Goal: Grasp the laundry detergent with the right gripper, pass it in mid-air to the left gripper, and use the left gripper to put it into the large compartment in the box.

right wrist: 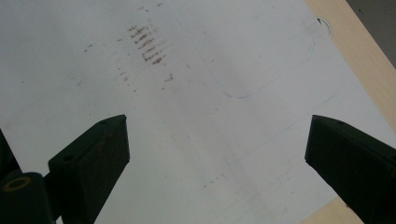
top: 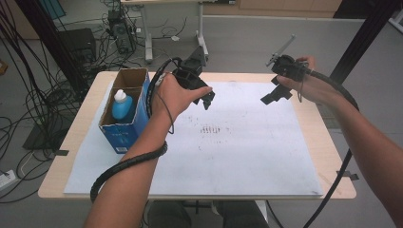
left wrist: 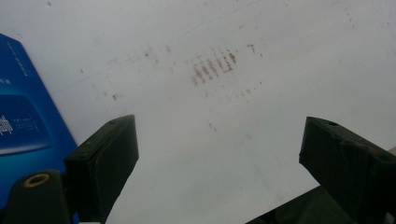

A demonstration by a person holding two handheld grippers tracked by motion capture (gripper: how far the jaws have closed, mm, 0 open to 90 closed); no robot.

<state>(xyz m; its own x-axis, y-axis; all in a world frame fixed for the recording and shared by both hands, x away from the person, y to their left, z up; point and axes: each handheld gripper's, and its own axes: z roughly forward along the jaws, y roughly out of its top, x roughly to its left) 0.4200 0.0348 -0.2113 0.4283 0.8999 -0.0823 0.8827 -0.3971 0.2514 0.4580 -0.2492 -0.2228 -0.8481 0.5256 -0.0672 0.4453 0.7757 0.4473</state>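
Two hand-held grippers hover above a white sheet on the desk, fingers apart on both: left gripper near the blue box (bottle inside), right gripper well apart.

Grey floor strewn with black cables behind wooden table.

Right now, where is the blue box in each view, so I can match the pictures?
High view: the blue box stands open at the left of the white sheet, beside the left claw.
Left gripper view: its blue side is at the left edge.
Right gripper view: not in it.
Shared landmark: the patch of brown marks on the sheet.
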